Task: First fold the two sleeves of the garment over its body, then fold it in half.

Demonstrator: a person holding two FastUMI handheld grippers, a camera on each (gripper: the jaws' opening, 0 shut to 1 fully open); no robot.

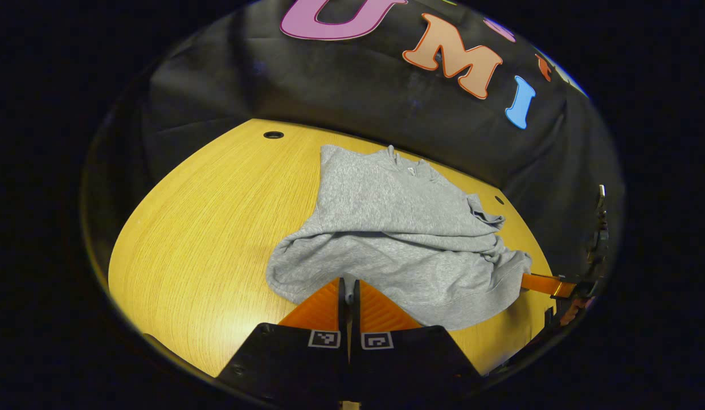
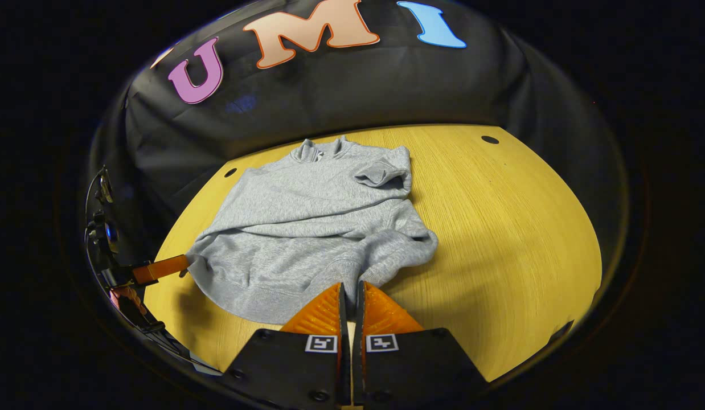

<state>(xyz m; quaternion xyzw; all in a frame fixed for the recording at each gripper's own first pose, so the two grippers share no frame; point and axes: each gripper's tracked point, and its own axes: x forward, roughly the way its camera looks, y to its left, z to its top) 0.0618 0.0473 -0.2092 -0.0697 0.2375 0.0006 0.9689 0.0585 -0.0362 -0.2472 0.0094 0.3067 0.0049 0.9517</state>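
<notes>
Left gripper view: grey sweatshirt (image 1: 386, 228) lies on a yellow table (image 1: 204, 239), sleeves already folded over its body. Left gripper (image 1: 348, 287) and right gripper (image 2: 351, 290) each pinch the sweatshirt's near hem. Judged step: the half-fold; next, carry the hem toward the collar (image 2: 321, 149).

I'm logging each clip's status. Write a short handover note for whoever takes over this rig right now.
Left gripper: shut on the sweatshirt's bottom hem, at its left corner.
Right gripper: shut on the same hem, at the right corner.
Sweatshirt: lies on the wooden table, collar toward the far edge, hem nearest the grippers and bunched up.
Done: both sleeves look folded over the body; one cuff lies near the right shoulder.
Left: carry the hem up to the collar to fold the sweatshirt in half, then let go.
</notes>
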